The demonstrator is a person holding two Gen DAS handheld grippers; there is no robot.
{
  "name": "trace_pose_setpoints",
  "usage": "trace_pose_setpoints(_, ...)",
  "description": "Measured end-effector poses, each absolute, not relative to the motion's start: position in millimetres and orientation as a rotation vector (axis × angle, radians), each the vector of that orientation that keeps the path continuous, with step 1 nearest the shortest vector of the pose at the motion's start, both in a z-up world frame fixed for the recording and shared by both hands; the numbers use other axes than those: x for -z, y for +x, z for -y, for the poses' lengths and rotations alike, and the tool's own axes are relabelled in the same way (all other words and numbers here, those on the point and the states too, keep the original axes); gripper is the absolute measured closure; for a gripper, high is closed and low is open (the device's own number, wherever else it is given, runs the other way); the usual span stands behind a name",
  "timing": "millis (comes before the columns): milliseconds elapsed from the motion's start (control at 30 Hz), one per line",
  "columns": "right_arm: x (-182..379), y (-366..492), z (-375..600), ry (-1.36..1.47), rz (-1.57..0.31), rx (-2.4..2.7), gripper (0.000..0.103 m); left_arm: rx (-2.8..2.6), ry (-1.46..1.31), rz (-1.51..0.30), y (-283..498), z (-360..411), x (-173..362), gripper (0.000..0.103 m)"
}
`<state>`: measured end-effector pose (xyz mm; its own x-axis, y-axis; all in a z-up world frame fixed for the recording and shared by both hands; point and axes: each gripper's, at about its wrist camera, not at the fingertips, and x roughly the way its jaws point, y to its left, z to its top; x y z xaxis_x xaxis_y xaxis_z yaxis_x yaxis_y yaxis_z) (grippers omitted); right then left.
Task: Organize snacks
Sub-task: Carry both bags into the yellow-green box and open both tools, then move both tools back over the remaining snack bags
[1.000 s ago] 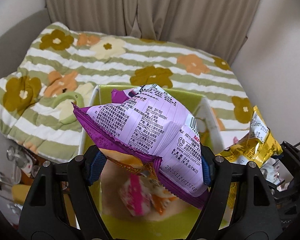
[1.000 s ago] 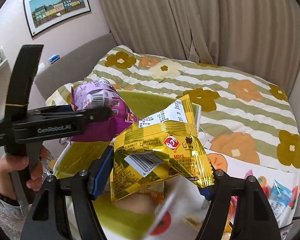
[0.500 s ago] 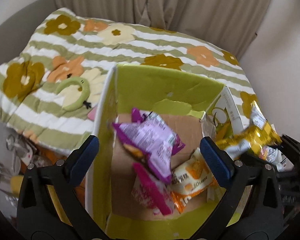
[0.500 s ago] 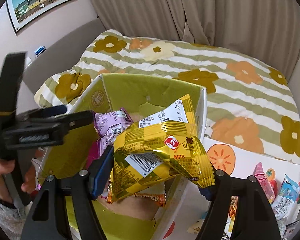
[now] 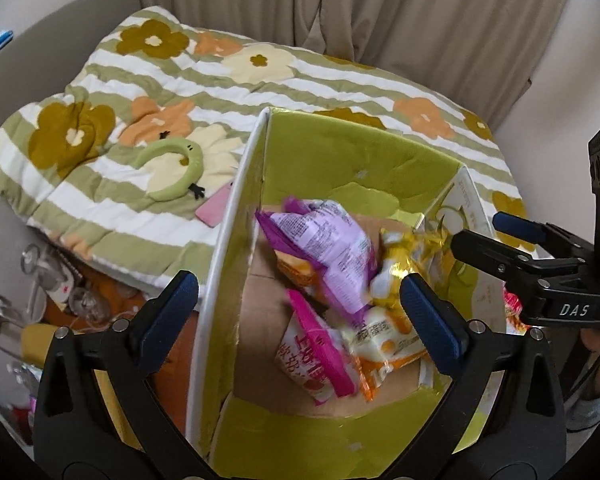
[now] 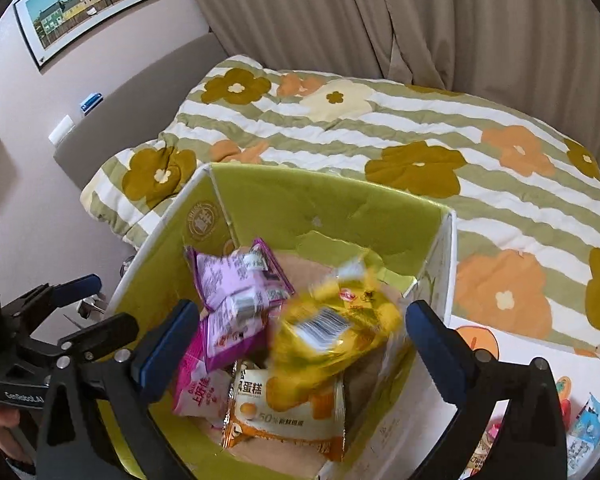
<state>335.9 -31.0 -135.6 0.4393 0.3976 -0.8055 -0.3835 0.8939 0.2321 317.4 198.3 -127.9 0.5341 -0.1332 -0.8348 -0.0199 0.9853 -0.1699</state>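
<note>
A cardboard box with a green lining (image 5: 236, 216) (image 6: 340, 208) stands against the bed. Inside lie a purple snack bag (image 5: 328, 248) (image 6: 236, 280), a pink bag (image 5: 316, 352) (image 6: 196, 384) and an orange cake pack (image 5: 384, 344) (image 6: 288, 412). A yellow foil bag (image 6: 336, 332) (image 5: 404, 252) is blurred, dropping into the box. My right gripper (image 6: 302, 308) hangs above it with jaws opening, pads clear of the bag. My left gripper (image 5: 296, 284) stands open over the box with nothing in it.
A flowered striped quilt (image 6: 420, 128) covers the bed behind the box. On it lie a green headband (image 5: 172, 168) and a pink flat object (image 5: 216, 208). Loose snack packs (image 6: 592, 420) lie on a white sheet right of the box. Clutter sits on the floor to the left (image 5: 52, 280).
The left gripper let go of the purple bag, which fell into the box. The right gripper then released the yellow bag, now falling. Both grippers moved lower over the box.
</note>
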Motion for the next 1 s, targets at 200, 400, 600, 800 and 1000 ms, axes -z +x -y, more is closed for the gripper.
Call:
trace_pose_setpoints(200,137,316,36,0.003,-1.034,-0.460,0.000,0.077,-0.175,-1.010,300,-198,127,0.003)
trace_pose_setpoints(400,120,291,44,0.017,-0.995,-0.424,0.000,0.099,-0.164,-0.976,279,-196,109,0.003)
trace_pose_setpoints(600,92,257,51,0.030,-0.930,-0.384,0.000,0.147,-0.164,-0.934,258,-188,85,0.003)
trace_pose_setpoints(800,70,215,67,0.041,-0.888,-0.328,0.000,0.220,-0.132,-0.910,238,-160,67,0.003)
trace_pose_setpoints(1000,59,171,97,-0.001,-0.842,-0.246,0.000,0.282,-0.108,-0.897,211,-112,60,0.003)
